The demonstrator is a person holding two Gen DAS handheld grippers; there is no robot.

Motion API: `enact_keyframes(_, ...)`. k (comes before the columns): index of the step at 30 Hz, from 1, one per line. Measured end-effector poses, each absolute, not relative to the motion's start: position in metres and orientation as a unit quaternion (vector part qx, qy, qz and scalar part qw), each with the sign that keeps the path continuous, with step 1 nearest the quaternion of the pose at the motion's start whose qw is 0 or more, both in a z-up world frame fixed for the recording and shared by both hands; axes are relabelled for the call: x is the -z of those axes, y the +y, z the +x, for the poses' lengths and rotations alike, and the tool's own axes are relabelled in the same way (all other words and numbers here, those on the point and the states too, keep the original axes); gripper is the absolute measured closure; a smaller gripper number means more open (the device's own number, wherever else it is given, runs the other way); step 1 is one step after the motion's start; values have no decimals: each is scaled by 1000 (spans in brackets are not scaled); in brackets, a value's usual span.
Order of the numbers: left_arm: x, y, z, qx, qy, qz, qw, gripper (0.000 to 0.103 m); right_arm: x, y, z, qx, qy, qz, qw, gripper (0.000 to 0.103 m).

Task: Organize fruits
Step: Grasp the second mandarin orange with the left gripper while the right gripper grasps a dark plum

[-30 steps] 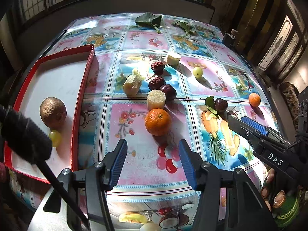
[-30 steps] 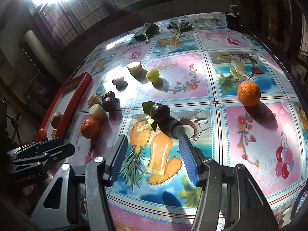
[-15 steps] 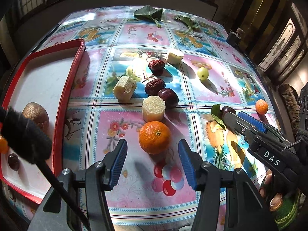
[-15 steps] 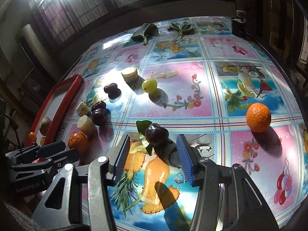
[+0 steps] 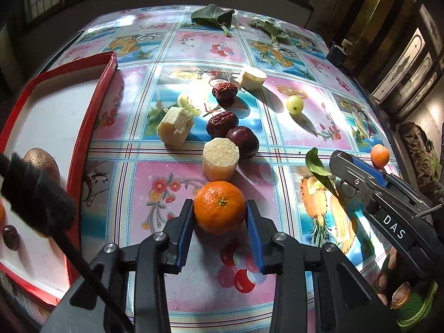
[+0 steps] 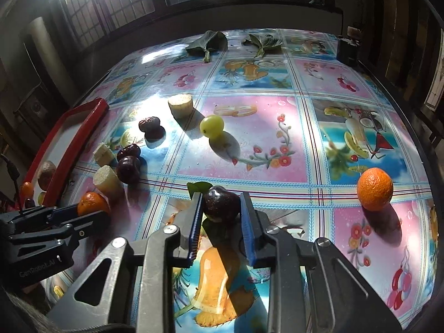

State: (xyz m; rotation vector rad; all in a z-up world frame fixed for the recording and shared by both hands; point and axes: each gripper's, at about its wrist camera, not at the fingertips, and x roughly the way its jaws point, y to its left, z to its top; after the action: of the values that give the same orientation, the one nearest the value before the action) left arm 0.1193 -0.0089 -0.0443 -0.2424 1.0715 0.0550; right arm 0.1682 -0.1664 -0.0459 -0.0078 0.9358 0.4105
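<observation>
Fruits lie scattered over the glossy fruit-print surface [image 5: 155,199]; only a few are in the red-rimmed white tray [image 5: 55,116] at the left.

Left tongs [image 5: 219,216]: jaws have just been closing, blue pads now pressed on both sides of a round orange mandarin [image 5: 219,208] that rests on the surface. Right tongs [image 6: 220,211]: jaws have just been closing too, clamped on a dark glossy plum with a green leaf [image 6: 222,202], also down on the surface.

Done so far, by my reading: tray holds a brown kiwi [image 5: 44,161], a small dark fruit [image 5: 10,237], little else visible. Early stage.

Left to move: three dark red-brown fruits [image 5: 222,125], three pale cut sugarcane pieces [image 5: 220,159], a green grape [image 5: 294,105], a second orange [image 6: 374,188] far right, well apart from the rest.

Surroundings: two loose green leaves [image 5: 213,16] at the far edge, a dark small box [image 6: 347,50] at the far right corner.

In the way: one cane piece sits just beyond the mandarin; lifting straight up should clear it. The tray rim must be crossed on the way in.
</observation>
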Motion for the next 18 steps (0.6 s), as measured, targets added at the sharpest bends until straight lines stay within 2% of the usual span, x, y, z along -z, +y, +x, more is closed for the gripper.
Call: enact_keyframes(18,13,15,72,-64,475,-113,871,67,18,-143,127,-258,432,11,864,75)
